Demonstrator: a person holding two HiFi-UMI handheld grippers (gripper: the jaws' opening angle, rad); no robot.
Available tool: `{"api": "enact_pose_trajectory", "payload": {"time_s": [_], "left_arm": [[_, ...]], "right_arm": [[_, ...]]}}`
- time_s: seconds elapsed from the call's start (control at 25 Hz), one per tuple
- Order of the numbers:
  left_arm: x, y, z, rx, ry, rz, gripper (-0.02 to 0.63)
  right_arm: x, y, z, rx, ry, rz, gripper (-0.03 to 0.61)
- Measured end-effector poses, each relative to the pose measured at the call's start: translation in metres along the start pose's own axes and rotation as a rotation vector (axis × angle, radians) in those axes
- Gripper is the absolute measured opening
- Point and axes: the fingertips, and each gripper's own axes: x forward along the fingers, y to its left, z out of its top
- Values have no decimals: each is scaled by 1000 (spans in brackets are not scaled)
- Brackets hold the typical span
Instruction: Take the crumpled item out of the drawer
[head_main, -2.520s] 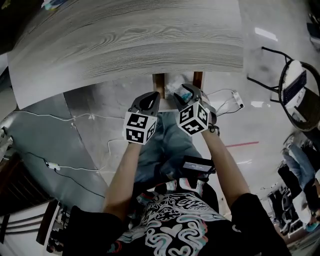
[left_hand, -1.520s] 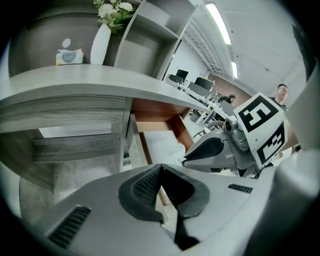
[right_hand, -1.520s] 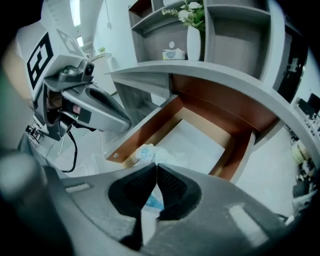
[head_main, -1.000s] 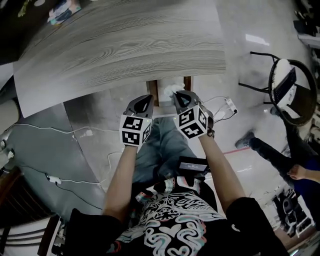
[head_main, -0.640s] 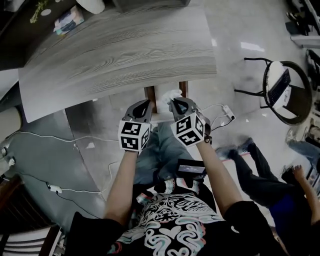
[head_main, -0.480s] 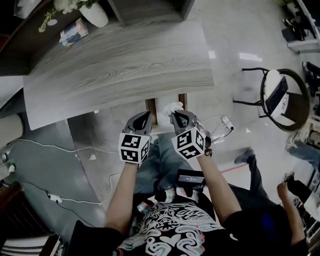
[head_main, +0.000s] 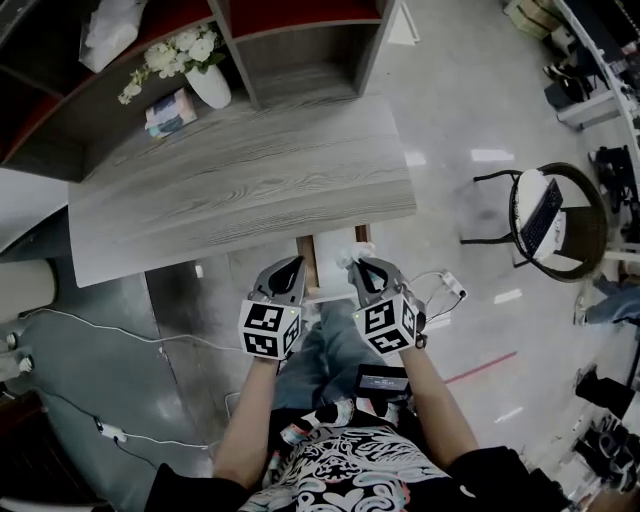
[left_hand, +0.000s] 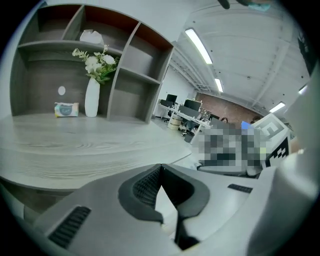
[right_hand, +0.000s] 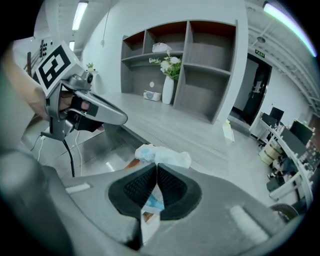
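The right gripper (right_hand: 156, 166) has its jaws pinched shut on the crumpled item (right_hand: 165, 154), with most of the wad bulging out past the tips and a scrap of it hanging down between the ribbed pads. It looks like thin white film or tissue with pale blue print. I'd judge it almost weightless, soft enough to squash flat and not fragile, though a thin fold could tear or slither out of a loose pinch. The safest hold is across the thick middle of the bunch, roughly where the pads sit now, not on a stray corner.

The item hangs just in front of the desk (head_main: 250, 190) edge and over the open drawer (head_main: 307, 262). By my reckoning it is already lifted clear of the drawer.

Beside it, the left gripper (left_hand: 159, 167) is closed tip to tip with nothing between its jaws.

As for writing, the blue print on the wad is too creased to read. The gripper cubes carry only black and white square patterns. The small packet (head_main: 170, 112) by the white vase (head_main: 212, 86) is too small to make out.
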Motion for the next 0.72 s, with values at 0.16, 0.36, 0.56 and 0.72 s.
{"api": "enact_pose_trajectory", "payload": {"time_s": [0.16,0.36,0.56,0.72], "left_arm": [[-14,-4,22,-6,-59,-14,2],[-28,-8,41,17,-102,-26,3],[-42,-13,64,50,-152,-29,2],[-54,-18,80,42,-201,-59,2]], "right_arm": [[-16,-7,14,13,-37,-37,14],[-34,-9,34,23,-91,-58,14],[-51,-13,54,29,-143,-94,14],[-63,-14,63,37,-173,-109,14]]}}
